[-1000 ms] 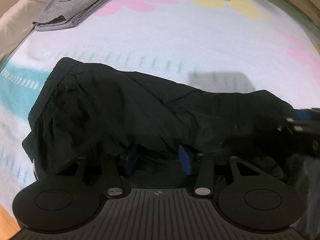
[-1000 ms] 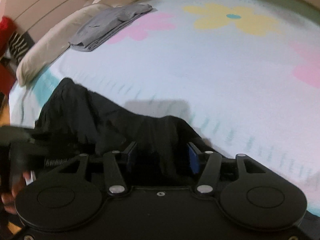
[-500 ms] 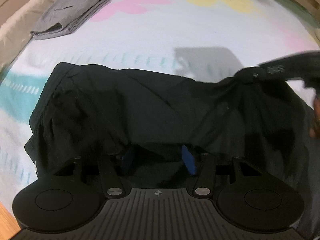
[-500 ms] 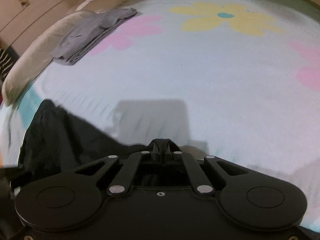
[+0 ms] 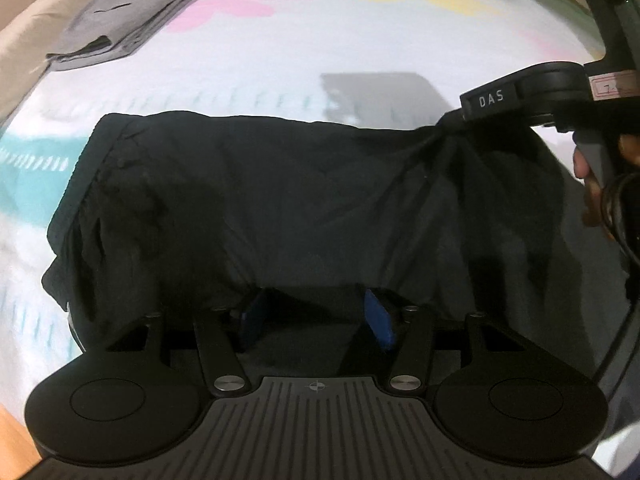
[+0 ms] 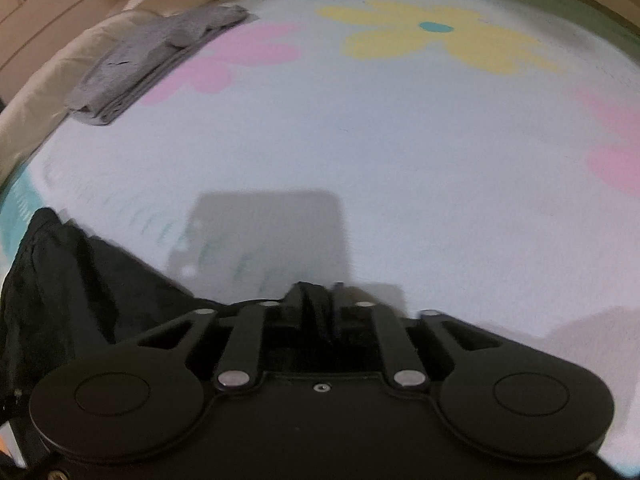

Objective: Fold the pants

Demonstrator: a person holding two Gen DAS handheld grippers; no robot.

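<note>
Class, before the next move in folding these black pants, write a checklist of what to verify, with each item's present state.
1. Right gripper shut on the black pants: ok, its fingers are closed with black fabric pinched between them.
2. Left gripper gripping the pants: not ok, its blue pads stand apart; fabric drapes over their tips.
3. Pinched end lifted off the flowered bedspread: ok, the cloth rises to the right gripper in the left view.
4. Landing area beyond the pants bare: ok.
5. Folded grey garment out of the way: ok, it lies far off.
6. Pants free of wrinkles: not ok, the waistband end is bunched.
</note>
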